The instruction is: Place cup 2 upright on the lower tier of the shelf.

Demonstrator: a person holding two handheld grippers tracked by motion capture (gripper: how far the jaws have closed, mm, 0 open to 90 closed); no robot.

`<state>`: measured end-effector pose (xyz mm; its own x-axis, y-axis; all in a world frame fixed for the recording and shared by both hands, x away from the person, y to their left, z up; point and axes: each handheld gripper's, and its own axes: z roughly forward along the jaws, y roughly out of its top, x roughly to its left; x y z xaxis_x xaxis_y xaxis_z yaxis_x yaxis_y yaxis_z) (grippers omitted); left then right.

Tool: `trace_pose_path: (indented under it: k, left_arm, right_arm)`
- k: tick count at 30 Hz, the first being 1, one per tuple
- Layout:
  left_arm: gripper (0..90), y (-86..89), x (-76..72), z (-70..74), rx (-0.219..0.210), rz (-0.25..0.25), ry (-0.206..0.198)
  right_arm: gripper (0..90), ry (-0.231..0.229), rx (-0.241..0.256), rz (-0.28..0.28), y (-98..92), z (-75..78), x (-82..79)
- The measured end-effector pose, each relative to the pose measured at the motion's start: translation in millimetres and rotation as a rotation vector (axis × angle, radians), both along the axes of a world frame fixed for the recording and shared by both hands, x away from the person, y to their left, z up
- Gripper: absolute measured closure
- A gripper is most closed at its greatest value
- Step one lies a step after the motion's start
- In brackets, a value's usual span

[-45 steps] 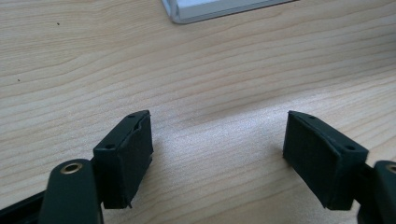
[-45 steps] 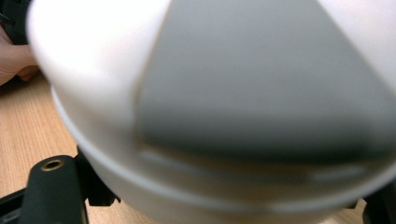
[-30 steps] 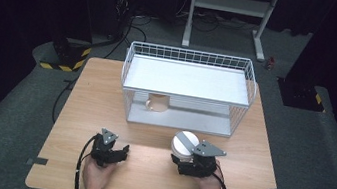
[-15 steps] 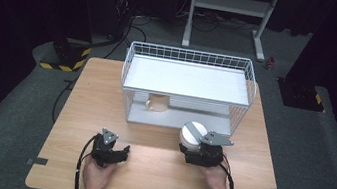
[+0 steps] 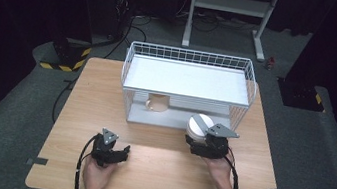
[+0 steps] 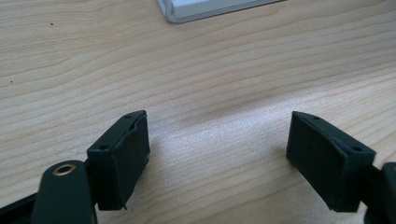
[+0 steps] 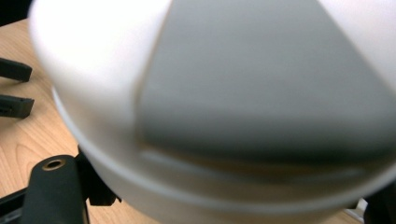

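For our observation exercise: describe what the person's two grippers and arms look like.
Both the left gripper and right gripper are black, each topped by a grey three-cornered plate, with a black cable trailing back. The jaws are blocky and black. The forearms are bare, no sleeves.

Left tool (image 5: 119,154): black body, topped by a grey three-cornered plate; a black cable was looped from its rear. Two black block-shaped jaws with flat pads (image 6: 132,156) were recorded in the left gripper view, each marked by small screw holes, beside a black post with a brass-coloured insert. Right tool (image 5: 198,140): black housing, a like grey plate, black cable trailing. Forearms were bare; no sleeves were seen.
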<state>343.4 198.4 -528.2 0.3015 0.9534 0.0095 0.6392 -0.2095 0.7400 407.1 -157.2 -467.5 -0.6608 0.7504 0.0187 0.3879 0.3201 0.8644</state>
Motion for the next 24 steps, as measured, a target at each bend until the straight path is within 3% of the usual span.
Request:
trace_pose_path:
  k: [8,24]
  left_arm:
    - [21.4,-0.4,0.0,-0.2,-0.003,0.004,-0.003]
    - [21.8,-0.5,0.0,-0.3,-0.009,0.007,-0.005]
  right_arm:
    - [18.9,0.031,0.003,-0.062,-3.0,-10.5,15.6]
    - [18.9,0.022,-0.015,-0.132,5.9,-13.2,41.3]
